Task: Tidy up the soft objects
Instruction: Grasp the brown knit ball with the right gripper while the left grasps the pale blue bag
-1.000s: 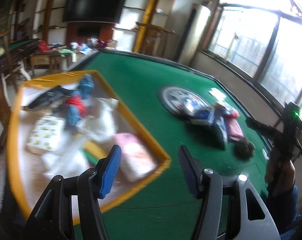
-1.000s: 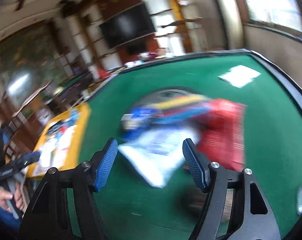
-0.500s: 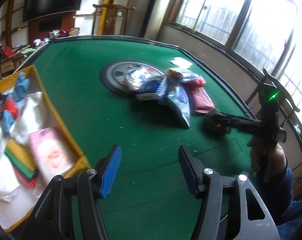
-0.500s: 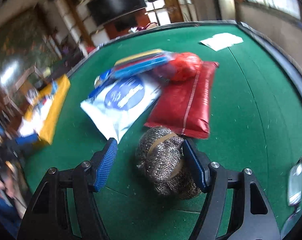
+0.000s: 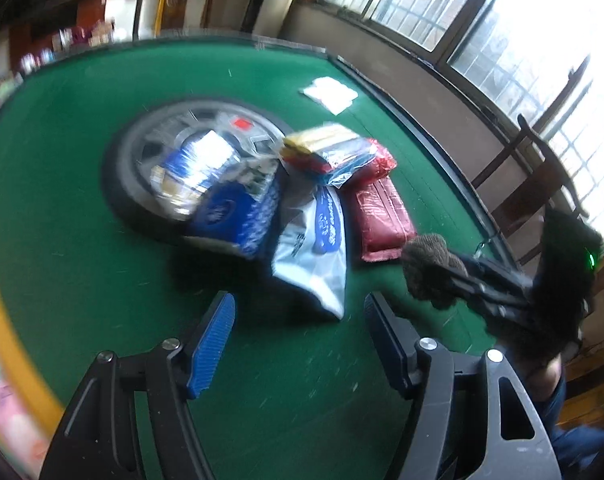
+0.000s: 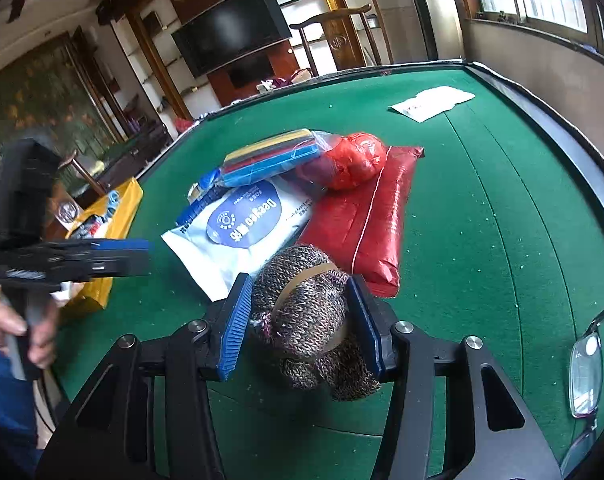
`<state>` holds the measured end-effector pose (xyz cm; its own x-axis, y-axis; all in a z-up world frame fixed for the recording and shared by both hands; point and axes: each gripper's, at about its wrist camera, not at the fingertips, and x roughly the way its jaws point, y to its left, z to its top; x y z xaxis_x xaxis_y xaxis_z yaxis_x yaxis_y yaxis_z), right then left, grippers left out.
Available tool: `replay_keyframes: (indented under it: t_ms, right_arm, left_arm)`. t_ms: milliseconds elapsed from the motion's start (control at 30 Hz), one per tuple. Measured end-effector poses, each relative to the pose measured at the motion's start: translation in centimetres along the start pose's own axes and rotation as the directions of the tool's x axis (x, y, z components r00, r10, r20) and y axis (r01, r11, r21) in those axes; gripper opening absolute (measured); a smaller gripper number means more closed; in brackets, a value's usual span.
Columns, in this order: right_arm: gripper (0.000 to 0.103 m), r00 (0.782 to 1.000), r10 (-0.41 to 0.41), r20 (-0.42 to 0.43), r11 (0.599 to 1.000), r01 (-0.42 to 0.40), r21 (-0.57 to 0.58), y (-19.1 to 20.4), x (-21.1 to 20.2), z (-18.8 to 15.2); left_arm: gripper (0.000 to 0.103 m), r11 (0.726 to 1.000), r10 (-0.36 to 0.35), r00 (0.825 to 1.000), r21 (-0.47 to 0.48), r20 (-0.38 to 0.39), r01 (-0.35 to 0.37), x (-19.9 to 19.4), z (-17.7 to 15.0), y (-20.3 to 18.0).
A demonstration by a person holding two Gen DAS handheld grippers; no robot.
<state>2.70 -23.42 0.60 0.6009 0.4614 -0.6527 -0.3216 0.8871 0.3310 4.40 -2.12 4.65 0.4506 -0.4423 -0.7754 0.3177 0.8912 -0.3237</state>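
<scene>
Green felt bench (image 6: 482,208) in a wood-panelled room, windows along one side. Right gripper (image 6: 300,322): jaws have just been closing and now press both sides of a knitted brown bundle (image 6: 302,320) with a paper band, at the near end of the pile. Just behind it a red packet (image 6: 366,220), a white-and-blue wipes pouch (image 6: 238,228), a red bag (image 6: 354,164) and a striped cloth pack (image 6: 270,160), crowded and overlapping. Left gripper (image 5: 302,344): jaws have just been opening, now wide with nothing between them, above bare felt near the pouch. Yellow bin (image 6: 118,216) at the bench's far left. Eyeglasses (image 6: 586,372) by the right edge.
</scene>
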Motion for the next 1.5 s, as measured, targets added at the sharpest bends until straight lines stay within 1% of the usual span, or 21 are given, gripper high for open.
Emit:
replay_keyframes:
  t_ms: [67,133,167,200,300,333,367,400,433,467,600,800,867,933,1000,1133,1200,1267,1300,1433,1500]
  right_arm:
    - [0.048,1.000,-0.005,-0.011,1.000,0.005,0.008,-0.1,0.1,0.0]
    - [0.048,1.000,-0.001,-0.017,1.000,0.001,0.015,-0.3,0.1,-0.1]
    - [0.048,1.000,0.003,-0.020,1.000,-0.003,0.016,-0.2,0.3,0.1]
    - [0.048,1.000,0.006,-0.020,1.000,-0.005,0.019,-0.1,0.4,0.1]
    - [0.048,1.000,0.005,-0.017,1.000,-0.004,0.017,0.0,0.5,0.3]
    - [0.048,1.000,0.008,-0.014,1.000,-0.008,0.021,0.0,0.4,0.3]
    - [0.048,1.000,0.010,-0.013,1.000,-0.010,0.023,-0.2,0.6,0.5]
    - [0.048,1.000,0.010,-0.012,1.000,-0.009,0.026,-0.3,0.6,0.5]
    - [0.048,1.000,0.008,-0.010,1.000,-0.007,0.030,-0.4,0.6,0.5]
    - [0.048,1.000,0.007,-0.009,0.999,-0.007,0.032,-0.5,0.6,0.4]
    - [0.048,1.000,0.015,-0.009,0.999,-0.014,0.034,-0.6,0.6,0.4]
    - [0.048,0.999,0.034,-0.020,0.999,-0.034,0.005,-0.1,0.9,0.3]
    - [0.048,0.999,0.045,-0.024,0.999,-0.045,-0.010,0.1,1.1,0.3]
    - [0.048,0.998,0.049,-0.027,0.998,-0.050,-0.026,0.4,1.3,0.3]
    - [0.048,0.998,0.056,-0.034,0.998,-0.057,-0.040,0.7,1.5,0.4]
    - [0.048,0.997,0.065,-0.037,0.997,-0.066,-0.047,0.7,1.7,0.5]
    - [0.048,0.997,0.071,-0.039,0.997,-0.073,-0.039,0.6,1.8,0.5]
    - [0.048,0.996,0.071,-0.049,0.997,-0.072,-0.035,0.7,1.9,0.4]
    - [0.048,0.996,0.070,-0.051,0.997,-0.072,-0.037,0.8,2.0,0.3]
    - [0.048,0.996,0.070,-0.053,0.996,-0.073,-0.047,0.9,2.1,0.4]
    - [0.048,0.996,0.071,-0.052,0.996,-0.074,-0.043,0.8,2.1,0.4]
  left_arm:
    - [0.068,0.997,-0.062,0.997,-0.049,-0.039,0.060,2.0,0.7,0.5]
    - [0.068,0.989,-0.111,0.993,-0.104,-0.050,0.105,3.4,1.2,1.0]
    - [0.068,0.980,-0.143,0.989,-0.142,-0.037,0.136,4.2,1.6,1.2]
    - [0.068,0.974,-0.164,0.986,-0.160,-0.025,0.158,4.6,1.8,1.3]
    - [0.066,0.954,-0.189,0.982,-0.232,0.028,0.191,5.8,2.7,1.7]
    - [0.063,0.945,-0.208,0.977,-0.249,0.038,0.211,6.3,3.0,1.7]
    - [0.044,0.940,-0.221,0.974,-0.258,0.043,0.225,6.9,3.1,1.5]
    - [0.030,0.941,-0.214,0.976,-0.260,0.043,0.218,7.2,3.1,1.4]
    - [0.025,0.947,-0.193,0.980,-0.253,0.041,0.197,7.4,3.1,1.1]
    - [0.023,0.961,-0.159,0.987,-0.225,0.031,0.161,7.6,3.0,0.5]
    - [0.021,0.984,-0.110,0.994,-0.137,0.030,0.113,6.7,1.8,-0.7]
    - [0.021,0.996,-0.063,0.997,-0.060,0.041,0.066,2.2,-2.2,-0.7]
    - [0.021,0.997,-0.044,0.998,-0.058,0.047,0.046,0.9,-3.6,-0.2]
    - [0.021,0.997,-0.040,0.998,-0.061,0.049,0.043,-0.4,-5.1,0.5]
    - [0.022,0.996,-0.036,0.998,-0.078,0.053,0.040,-1.2,-6.0,1.1]
    - [0.023,0.997,-0.041,0.998,-0.057,0.044,0.043,-1.0,-6.3,0.9]
    - [0.028,0.997,-0.046,0.998,-0.056,0.036,0.047,-0.4,-5.7,0.5]
    - [0.035,0.998,-0.041,0.999,-0.051,0.024,0.043,0.3,-5.2,0.0]
    - [0.036,0.998,-0.039,0.999,-0.053,0.013,0.040,0.8,-4.9,0.0]
    - [0.035,0.992,-0.079,0.997,-0.103,-0.009,0.078,2.6,-4.1,0.5]
    - [0.029,0.986,-0.111,0.994,-0.126,0.001,0.111,3.2,-3.9,0.8]
